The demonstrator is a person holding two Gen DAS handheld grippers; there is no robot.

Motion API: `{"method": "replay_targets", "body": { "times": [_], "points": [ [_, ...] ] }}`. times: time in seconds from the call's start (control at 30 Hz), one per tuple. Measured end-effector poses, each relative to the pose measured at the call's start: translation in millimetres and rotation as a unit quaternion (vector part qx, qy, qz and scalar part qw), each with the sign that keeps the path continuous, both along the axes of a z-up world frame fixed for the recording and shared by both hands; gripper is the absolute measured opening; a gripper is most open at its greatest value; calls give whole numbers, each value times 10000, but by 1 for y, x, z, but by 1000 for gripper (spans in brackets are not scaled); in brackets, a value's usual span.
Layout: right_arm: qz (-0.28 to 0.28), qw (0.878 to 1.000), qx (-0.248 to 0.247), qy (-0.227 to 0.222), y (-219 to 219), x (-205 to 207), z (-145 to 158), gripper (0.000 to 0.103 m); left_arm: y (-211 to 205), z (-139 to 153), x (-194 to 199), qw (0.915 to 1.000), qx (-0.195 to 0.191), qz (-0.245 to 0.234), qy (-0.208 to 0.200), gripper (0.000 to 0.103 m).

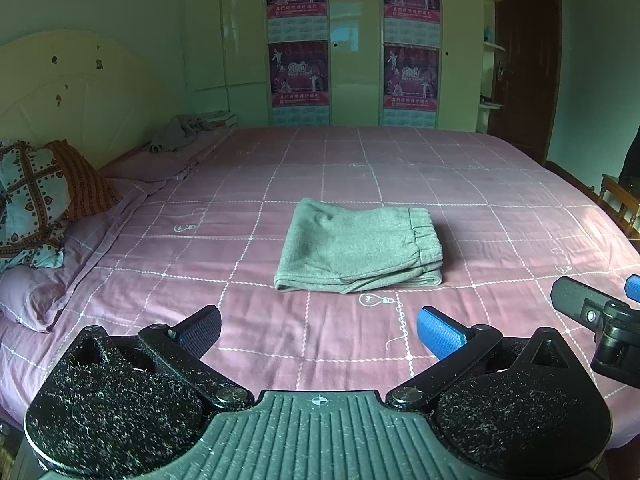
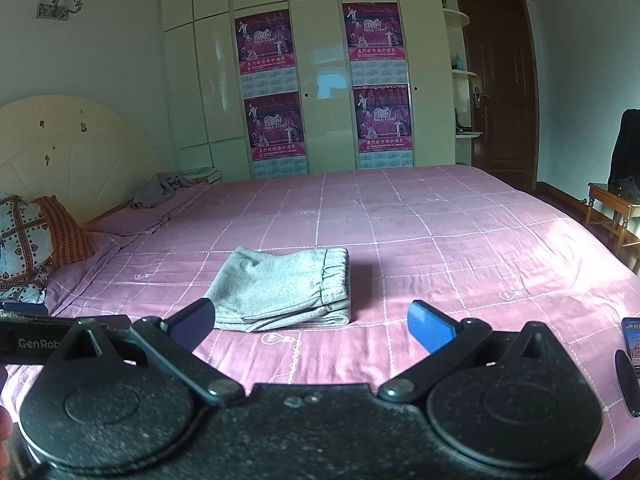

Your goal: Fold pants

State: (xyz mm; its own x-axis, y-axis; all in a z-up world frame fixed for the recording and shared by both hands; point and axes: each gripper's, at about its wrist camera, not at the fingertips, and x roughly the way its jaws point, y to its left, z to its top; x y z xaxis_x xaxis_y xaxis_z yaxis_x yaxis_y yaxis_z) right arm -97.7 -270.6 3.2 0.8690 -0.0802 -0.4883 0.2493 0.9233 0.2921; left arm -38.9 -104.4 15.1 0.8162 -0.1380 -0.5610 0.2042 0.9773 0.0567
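Grey pants lie folded into a compact rectangle on the pink checked bedspread, elastic waistband on the right side. They also show in the right wrist view. My left gripper is open and empty, held back from the pants above the near part of the bed. My right gripper is open and empty, also short of the pants. The right gripper shows at the right edge of the left wrist view.
Patterned pillows and a cream headboard are at the left. A crumpled grey cloth lies at the far left corner. A wardrobe with posters stands behind the bed. A wooden chair and a phone are at the right.
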Motion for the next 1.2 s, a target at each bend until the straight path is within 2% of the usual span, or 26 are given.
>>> {"method": "replay_targets", "body": {
  "times": [1.2],
  "points": [
    [56,10000,54,16,3,-2,3,103,2,-2,3,10000,-5,-16,25,103]
  ]
}}
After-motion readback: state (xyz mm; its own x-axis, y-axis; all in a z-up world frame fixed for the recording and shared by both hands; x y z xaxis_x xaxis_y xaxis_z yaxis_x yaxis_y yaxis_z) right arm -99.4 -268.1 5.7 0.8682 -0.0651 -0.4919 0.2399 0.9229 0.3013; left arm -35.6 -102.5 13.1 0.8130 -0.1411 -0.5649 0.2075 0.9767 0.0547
